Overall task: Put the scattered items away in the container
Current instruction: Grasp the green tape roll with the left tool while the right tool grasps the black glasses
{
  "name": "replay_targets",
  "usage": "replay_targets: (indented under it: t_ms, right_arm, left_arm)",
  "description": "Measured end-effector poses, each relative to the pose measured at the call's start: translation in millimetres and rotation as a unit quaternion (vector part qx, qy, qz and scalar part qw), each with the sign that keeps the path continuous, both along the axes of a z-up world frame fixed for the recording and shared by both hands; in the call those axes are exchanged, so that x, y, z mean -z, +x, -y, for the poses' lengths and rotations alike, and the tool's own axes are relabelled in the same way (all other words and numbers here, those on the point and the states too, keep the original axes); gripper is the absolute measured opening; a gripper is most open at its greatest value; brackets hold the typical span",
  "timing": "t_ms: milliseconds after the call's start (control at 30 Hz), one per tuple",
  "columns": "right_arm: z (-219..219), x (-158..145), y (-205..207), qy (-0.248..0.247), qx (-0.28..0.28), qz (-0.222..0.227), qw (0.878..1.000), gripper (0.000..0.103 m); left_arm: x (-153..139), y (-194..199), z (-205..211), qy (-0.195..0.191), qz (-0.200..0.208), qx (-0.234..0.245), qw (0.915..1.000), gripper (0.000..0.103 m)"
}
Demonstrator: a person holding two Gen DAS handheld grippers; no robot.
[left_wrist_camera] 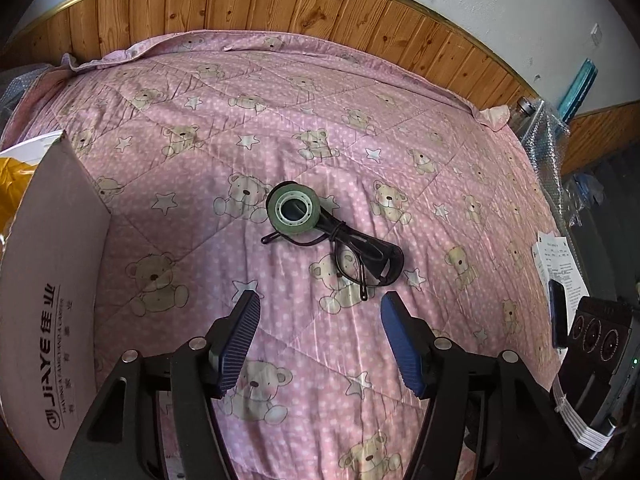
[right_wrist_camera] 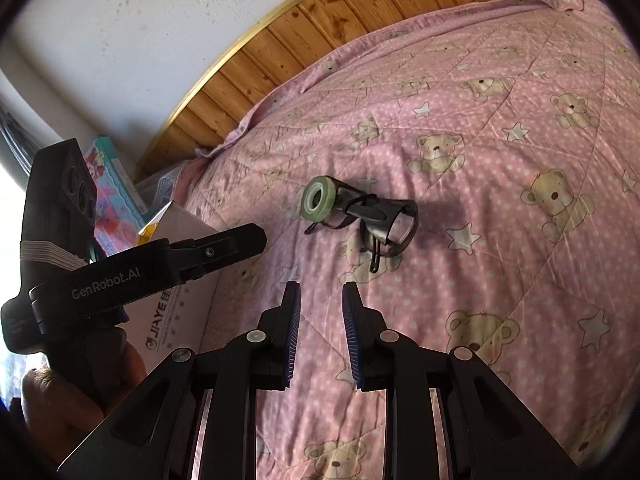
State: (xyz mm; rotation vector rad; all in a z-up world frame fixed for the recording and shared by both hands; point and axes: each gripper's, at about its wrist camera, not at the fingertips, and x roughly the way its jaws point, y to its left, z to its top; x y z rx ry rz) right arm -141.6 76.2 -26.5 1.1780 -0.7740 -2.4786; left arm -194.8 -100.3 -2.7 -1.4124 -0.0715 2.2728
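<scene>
Left wrist view shows the roll of tape lying flat on the pink quilt, resting against or partly over a pair of black glasses, with a dark hairpin touching its near edge. The left gripper hovers above the quilt just short of these items, its jaws spread wide and holding nothing. The white cardboard box, the evident container, stands at the left edge of the bed, near the items. Right wrist view shows the right gripper also empty, its jaws parted by a narrow gap and aimed at the same cluster; the tape and glasses lie ahead of it. The tape is judged light and stiff, best gripped across its outer rim or with one finger through the core. The glasses appear light but fragile, with lenses liable to scratch and thin arms liable to bend; the bridge or a thick part of the frame is the safer hold. The hairpin is thin and lies low in soft fabric, so it may slip from the pads. Whether the frame arms are tangled with the tape cannot be settled from these views.
</scene>
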Motion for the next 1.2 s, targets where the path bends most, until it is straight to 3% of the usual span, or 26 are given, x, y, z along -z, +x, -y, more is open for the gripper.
replay_targets:
  t_ms: [200,533,600,633,667,733,833,867,900,967,1133,1167,1200]
  right_arm:
    - [-12.6,8.4,-35.3,0.029,0.017,0.007,0.999,0.038]
    - [-15.4,29.9,-81.2,0.081,0.002,0.020,0.997,0.036]
    - [-10.6,36.1,-78.5,0.081,-0.019,0.030,0.996,0.018]
    - [-8.1,39.1,-74.6,0.068,-0.034,0.037,0.996,0.018]
    - [-6.3,41.9,-69.3,0.049,-0.048,0.048,0.996,0.016]
    - [2.7,43.6,-57.0,0.038,-0.080,0.058,0.994,0.016]
    - [10.4,32.1,-44.5,0.057,-0.087,0.035,0.994,0.019]
    - [13.5,25.4,-43.6,0.071,-0.082,0.021,0.994,0.024]
    - [16.6,19.1,-44.1,0.083,-0.079,0.006,0.993,0.034]
    - [27.7,12.2,-51.2,0.097,-0.088,-0.011,0.991,0.043]
    - [75.2,24.9,-72.9,0.185,-0.153,-0.020,0.970,0.044]
    - [80.3,32.9,-76.9,0.203,-0.159,-0.010,0.966,0.039]
    - [80.0,40.0,-79.0,0.206,-0.158,0.004,0.966,0.026]
  left_arm:
    - [17.8,-41.0,-20.9,-0.019,0.001,-0.004,0.9998,0.069]
    - [67.3,-93.7,-44.9,-0.066,0.005,-0.024,0.9975,0.071]
    - [78.0,-95.7,-40.1,-0.053,0.011,-0.019,0.9984,0.070]
    - [79.8,-94.0,-34.5,-0.042,0.012,-0.022,0.9988,0.060]
    - [79.2,-91.7,-28.1,-0.028,0.012,-0.023,0.9993,0.057]
    - [72.9,-83.4,-13.6,-0.014,0.008,-0.029,0.9994,0.050]
    - [68.3,-67.5,12.6,0.027,0.022,-0.032,0.9989,0.049]
    - [67.2,-61.8,20.9,0.030,0.022,-0.035,0.9987,0.049]
    - [66.0,-56.4,28.4,0.033,0.023,-0.038,0.9985,0.049]
    - [65.2,-47.7,42.5,0.057,0.033,-0.044,0.9969,0.049]
    - [63.8,-30.6,59.4,0.070,0.038,-0.062,0.9949,0.049]
    - [63.8,-27.8,60.8,0.064,0.036,-0.064,0.9953,0.049]
    - [64.7,-25.4,61.7,0.056,0.036,-0.066,0.9956,0.049]
